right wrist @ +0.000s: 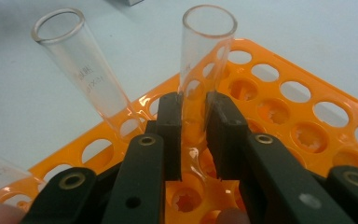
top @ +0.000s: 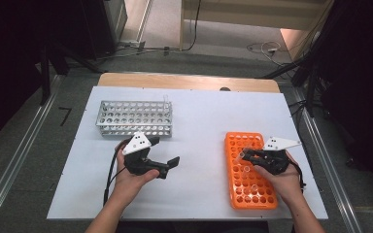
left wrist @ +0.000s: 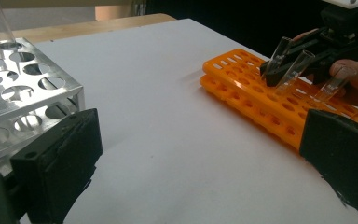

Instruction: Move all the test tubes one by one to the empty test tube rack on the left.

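Right tool [right wrist: 193, 135] clamped on test tube [right wrist: 200, 70], over orange rack [right wrist: 307, 116]

Three cameras: one overhead, one riding on each gripper.

The high view looks forward and down over the whole counter [top: 194, 111] from its near edge. The left gripper view sits low by the metal rack [left wrist: 23, 93], facing across the counter to the orange rack [left wrist: 261, 100]. The right gripper view looks along its own jaws, very close over that same orange rack [right wrist: 303, 116], which all three share.

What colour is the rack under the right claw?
Orange rack, shown best in the right gripper view.
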### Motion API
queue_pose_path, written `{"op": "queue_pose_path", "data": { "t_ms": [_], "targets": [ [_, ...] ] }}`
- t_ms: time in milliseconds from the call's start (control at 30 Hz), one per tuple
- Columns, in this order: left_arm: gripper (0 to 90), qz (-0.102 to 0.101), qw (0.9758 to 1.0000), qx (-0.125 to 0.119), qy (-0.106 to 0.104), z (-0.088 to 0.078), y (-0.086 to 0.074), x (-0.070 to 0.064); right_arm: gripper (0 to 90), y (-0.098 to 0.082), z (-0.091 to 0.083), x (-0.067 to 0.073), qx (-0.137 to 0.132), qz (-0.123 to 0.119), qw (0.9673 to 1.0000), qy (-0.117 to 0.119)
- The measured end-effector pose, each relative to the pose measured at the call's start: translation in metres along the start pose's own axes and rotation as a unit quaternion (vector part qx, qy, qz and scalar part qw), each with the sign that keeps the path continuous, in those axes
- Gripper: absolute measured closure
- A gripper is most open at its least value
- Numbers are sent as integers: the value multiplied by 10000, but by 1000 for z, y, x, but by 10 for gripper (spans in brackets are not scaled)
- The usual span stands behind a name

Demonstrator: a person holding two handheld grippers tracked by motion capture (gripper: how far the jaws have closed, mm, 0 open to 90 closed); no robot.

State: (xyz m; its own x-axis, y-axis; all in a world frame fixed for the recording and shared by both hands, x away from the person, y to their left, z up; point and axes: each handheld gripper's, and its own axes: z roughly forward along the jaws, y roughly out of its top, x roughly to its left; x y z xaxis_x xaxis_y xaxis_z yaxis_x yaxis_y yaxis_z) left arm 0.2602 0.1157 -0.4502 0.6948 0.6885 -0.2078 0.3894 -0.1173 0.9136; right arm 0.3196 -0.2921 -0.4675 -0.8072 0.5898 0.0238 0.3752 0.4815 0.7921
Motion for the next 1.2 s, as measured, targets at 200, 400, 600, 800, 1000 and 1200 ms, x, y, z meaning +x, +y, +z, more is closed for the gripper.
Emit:
{"op": "queue_pose_path", "data": {
  "t_ms": [200,400,600,800,1000,1200],
  "targets": [
    [0,-6,10000,9,-27,1,0,-1,730,1,1,-1,24,35,10000,28],
    [0,-15,10000,36,-47,2,0,-2,741,2,2,-1,20,-67,10000,38],
    [0,19,10000,51,-51,3,0,-3,743,3,1,-1,26,-35,10000,51],
    [0,1,10000,8,-44,1,1,-1,743,15,-13,0,-146,18,9999,-5],
    [0,28,10000,-11,-32,0,4,-1,744,24,-25,-3,-382,134,9992,21],
    [0,68,10000,-50,-23,1,11,-1,743,36,-32,-5,-592,208,9980,40]
  ]
}}
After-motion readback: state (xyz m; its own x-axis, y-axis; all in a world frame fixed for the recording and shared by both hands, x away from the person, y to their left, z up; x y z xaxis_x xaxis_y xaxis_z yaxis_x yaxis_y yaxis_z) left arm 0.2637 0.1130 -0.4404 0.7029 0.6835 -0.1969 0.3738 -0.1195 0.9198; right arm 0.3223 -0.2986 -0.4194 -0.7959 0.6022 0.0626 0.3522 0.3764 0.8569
